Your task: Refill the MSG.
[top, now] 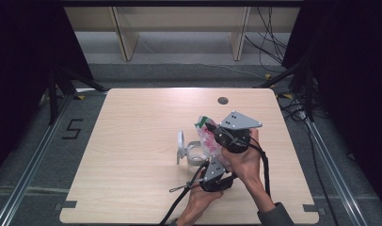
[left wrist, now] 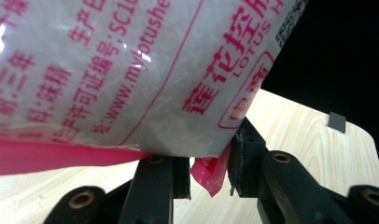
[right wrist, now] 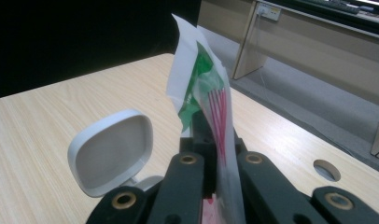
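**Seasoning bag held over the open container, pouring not yet visible**

A person is holding a plastic seasoning bag (top: 209, 136) with both claws above the middle of the table (top: 132, 141). The right claw (right wrist: 219, 140) is gripping the bag at its upper, far end; its two jaws are pressed together with the thin sealed edge of the bag between them, and the white and green corner is standing up beyond the jaw tips. The left claw (left wrist: 210, 161) is pinching the lower, near corner of the bag: in the left gripper view the pink corner is sitting between the two jaws, and the printed bag is stretching above them.

Just to the left of the bag, a small clear container (top: 195, 154) is standing on the table with its white flip lid (right wrist: 110, 151) opened upright. So the container is already opened and the bag is already lifted and held at two ends, close beside the container.

What is left, as I judge: I cannot tell whether the bag is already torn, and no contents are seen falling. The opening of the bag, the tilting over the container and the closing of the lid are probably remaining.
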Available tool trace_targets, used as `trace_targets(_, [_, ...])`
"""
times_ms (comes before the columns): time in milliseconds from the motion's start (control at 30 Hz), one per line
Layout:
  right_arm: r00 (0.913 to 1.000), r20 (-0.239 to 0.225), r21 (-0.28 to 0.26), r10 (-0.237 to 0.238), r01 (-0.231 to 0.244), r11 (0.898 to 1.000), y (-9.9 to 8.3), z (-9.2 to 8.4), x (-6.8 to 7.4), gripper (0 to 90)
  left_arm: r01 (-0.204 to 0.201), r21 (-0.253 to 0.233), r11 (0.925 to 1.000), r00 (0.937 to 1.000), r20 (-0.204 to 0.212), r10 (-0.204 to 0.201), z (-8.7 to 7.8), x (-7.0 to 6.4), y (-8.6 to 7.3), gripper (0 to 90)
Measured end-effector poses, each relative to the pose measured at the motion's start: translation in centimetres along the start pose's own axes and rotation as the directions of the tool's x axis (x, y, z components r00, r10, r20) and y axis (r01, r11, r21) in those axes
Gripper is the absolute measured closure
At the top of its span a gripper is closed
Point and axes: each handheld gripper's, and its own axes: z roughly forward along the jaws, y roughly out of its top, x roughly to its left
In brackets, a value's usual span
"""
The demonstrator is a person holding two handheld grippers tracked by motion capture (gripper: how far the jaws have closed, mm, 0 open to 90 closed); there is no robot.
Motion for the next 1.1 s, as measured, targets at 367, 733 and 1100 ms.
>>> trace_targets(367, [1.0000,-0.008,0.023,0.003,-0.002,1.000,0.6,0.4,0.6,90.0,-0.001,-0.005,1.0000,1.0000,0.007,0.001,0.3,0.1,0.4,72.5])
trace_targets(733, [0.9996,-0.017,0.043,-0.020,0.021,0.999,0.5,1.0,0.8,90.0,0.009,-0.014,0.9999,1.0000,0.002,-0.009,0.6,0.1,0.2,72.7])
trace_targets(1100, [0.9995,-0.031,0.060,-0.012,0.013,0.998,0.5,1.2,1.3,90.0,0.020,-0.019,0.9996,0.9997,0.010,-0.020,0.8,0.4,0.2,72.9])
